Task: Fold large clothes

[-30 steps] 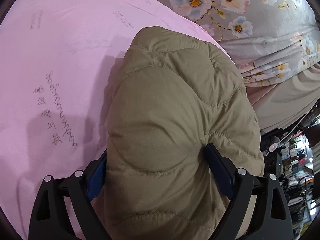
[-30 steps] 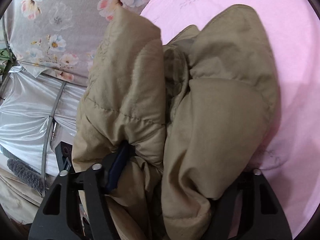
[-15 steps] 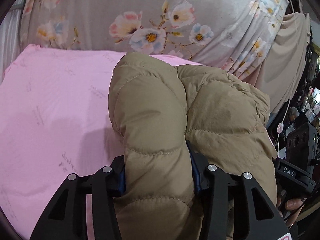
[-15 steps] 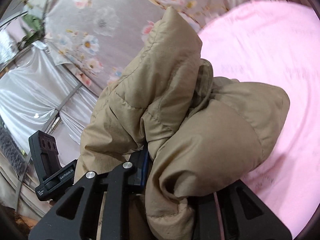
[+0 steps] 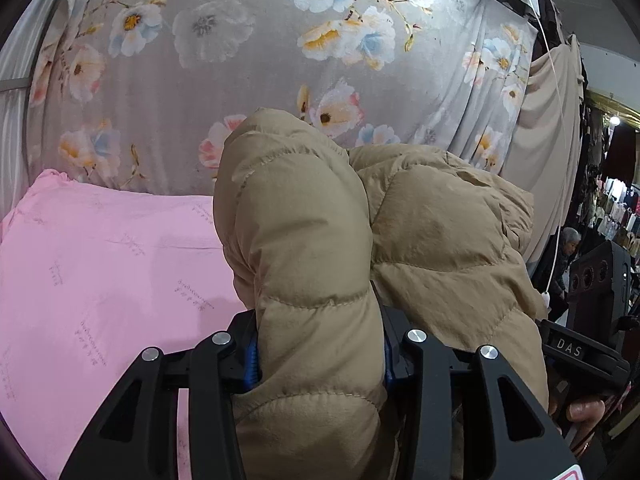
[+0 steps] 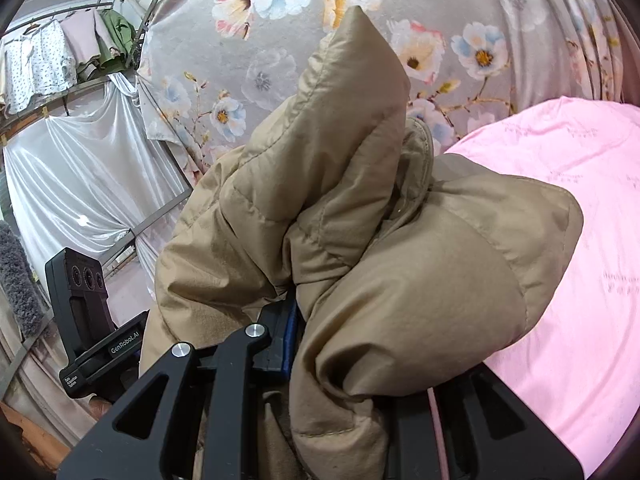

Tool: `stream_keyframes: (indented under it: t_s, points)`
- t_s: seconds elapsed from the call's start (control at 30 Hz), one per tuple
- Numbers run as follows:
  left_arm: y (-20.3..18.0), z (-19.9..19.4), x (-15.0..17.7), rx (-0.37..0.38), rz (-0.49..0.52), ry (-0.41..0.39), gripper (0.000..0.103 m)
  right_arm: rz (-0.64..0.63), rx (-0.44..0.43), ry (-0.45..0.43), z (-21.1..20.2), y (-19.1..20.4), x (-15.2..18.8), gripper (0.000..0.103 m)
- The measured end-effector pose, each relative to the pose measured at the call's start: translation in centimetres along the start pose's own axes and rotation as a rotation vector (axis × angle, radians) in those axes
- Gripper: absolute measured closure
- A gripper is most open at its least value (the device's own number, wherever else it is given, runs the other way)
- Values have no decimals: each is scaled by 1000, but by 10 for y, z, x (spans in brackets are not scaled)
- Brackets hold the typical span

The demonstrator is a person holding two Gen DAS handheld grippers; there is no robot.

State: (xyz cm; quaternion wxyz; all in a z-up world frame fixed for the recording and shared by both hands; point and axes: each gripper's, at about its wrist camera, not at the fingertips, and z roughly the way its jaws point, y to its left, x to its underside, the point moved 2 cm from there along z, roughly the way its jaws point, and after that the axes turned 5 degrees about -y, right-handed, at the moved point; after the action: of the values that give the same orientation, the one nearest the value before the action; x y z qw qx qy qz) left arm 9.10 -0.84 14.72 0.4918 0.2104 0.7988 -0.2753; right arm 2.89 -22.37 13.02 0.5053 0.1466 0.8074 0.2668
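left gripper (image 5: pixel 320 360) pinches jacket (image 5: pixel 400 240) | right gripper (image 6: pixel 360 344) clamps its bunched edge | we lift it off pink sheet (image 5: pixel 100 260) to spread for folding

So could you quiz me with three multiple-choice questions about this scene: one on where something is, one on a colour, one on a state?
1. What hangs behind the pink sheet?
A flowered cloth
B brick wall
C mirror

2. What colour is the padded jacket?
A red
B tan
C black

3. What are the left gripper and right gripper doing?
A both open
B one open
C both shut on the jacket

Answers:
1 A, the flowered cloth rises beyond the sheet.
2 B, it is tan in both views.
3 C, jacket padding bulges between each pair of fingers.
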Motion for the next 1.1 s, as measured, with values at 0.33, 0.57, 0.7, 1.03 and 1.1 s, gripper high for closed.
stream_keyframes:
  t_s: [0.33,0.57,0.7,1.03,1.1]
  points:
    - [89,83,9,14,-90,70,63,-52,58,56,98,-12,-11,84]
    - [178,184,63,-214,-71,199,53,12,162,152,201,-76,26,74]
    - [218,189,77,-331,-115,179,33,128,182,183,221,-115,45,61]
    - [189,110,39,-482,50,198,30,50,243,24,120,-85,30,55]
    - [167,103,37,-497,75,203,30,-58,284,7,117,-54,23,66]
